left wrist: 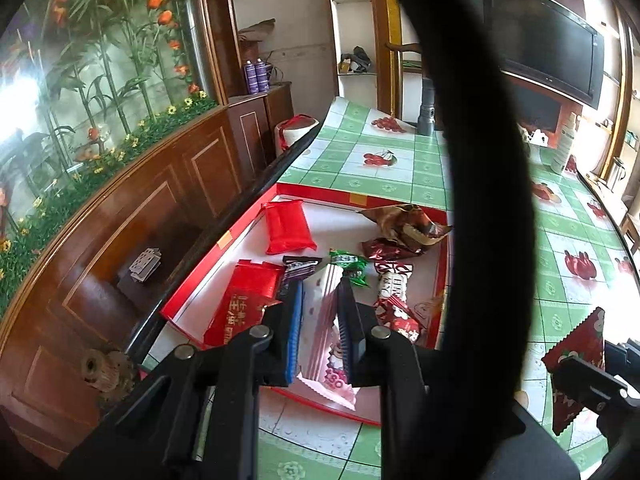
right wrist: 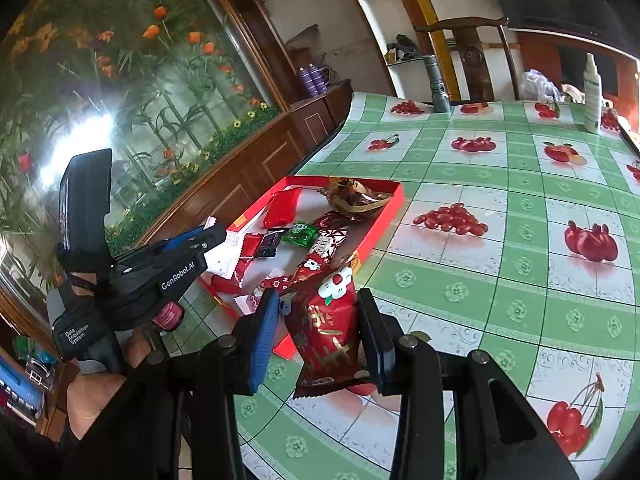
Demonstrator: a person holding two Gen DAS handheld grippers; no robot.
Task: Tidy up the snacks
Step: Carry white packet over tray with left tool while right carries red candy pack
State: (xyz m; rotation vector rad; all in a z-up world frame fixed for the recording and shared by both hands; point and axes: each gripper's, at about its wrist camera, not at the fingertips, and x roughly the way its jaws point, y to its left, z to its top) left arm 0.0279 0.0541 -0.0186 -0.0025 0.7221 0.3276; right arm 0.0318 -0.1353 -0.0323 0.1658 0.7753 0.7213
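Observation:
A shallow red box (left wrist: pixel 192 292) (right wrist: pixel 386 212) lies on the cherry-print tablecloth near the table's left edge and holds several wrapped snacks. My left gripper (left wrist: pixel 320 320) (right wrist: pixel 216 236) hovers over the box's near end, shut on a pink-and-white snack packet (left wrist: pixel 324 344) (right wrist: pixel 230 254). My right gripper (right wrist: pixel 320 340) (left wrist: pixel 572 364) is to the right of the box, above the cloth. It is shut on a dark red packet with a white flower (right wrist: pixel 328 332) (left wrist: pixel 576 344), which hangs tilted between the pads. In the box lie a red pouch (left wrist: pixel 286 226), a green candy (left wrist: pixel 350 266) and a brown-gold wrapper (left wrist: pixel 404 220).
A grey flashlight (right wrist: pixel 438 88) (left wrist: pixel 426 112) stands at the table's far edge before a wooden chair (right wrist: pixel 476 60). A white spray bottle (right wrist: pixel 592 92) stands far right. A black cable (left wrist: pixel 464 120) loops across the left wrist view. Wooden cabinets (left wrist: pixel 120 240) run along the left.

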